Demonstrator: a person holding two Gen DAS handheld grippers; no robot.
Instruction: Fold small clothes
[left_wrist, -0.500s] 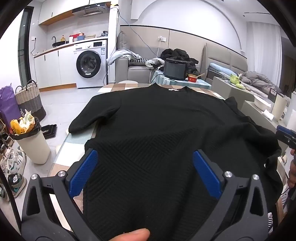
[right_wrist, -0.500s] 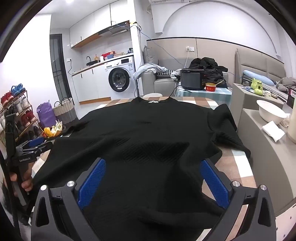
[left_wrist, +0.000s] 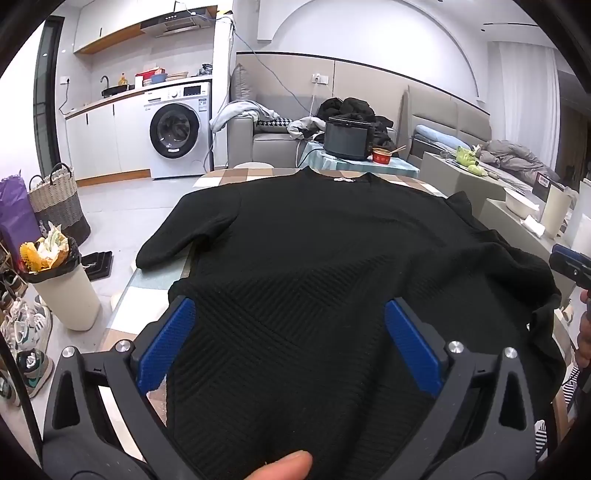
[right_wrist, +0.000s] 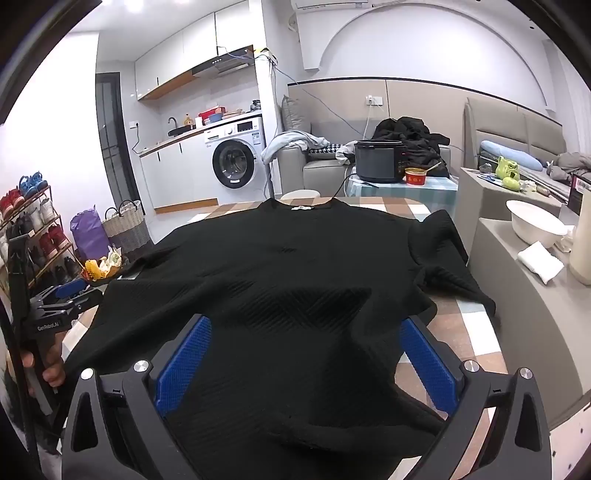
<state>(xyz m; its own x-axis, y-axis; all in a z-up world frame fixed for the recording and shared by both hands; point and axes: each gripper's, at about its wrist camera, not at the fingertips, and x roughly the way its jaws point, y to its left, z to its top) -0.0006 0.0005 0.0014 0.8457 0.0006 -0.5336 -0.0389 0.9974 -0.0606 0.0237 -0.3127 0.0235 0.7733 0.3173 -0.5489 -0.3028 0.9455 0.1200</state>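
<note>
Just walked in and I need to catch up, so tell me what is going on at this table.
A person holds a gripper in each hand over a black sweater spread flat on a checked table, collar at the far end. The left gripper and the right gripper both hover over the near hem, fingers wide open, gripping nothing. One sleeve hangs off the table's left edge; the other lies bunched on the right. No fold has been made yet.
</note>
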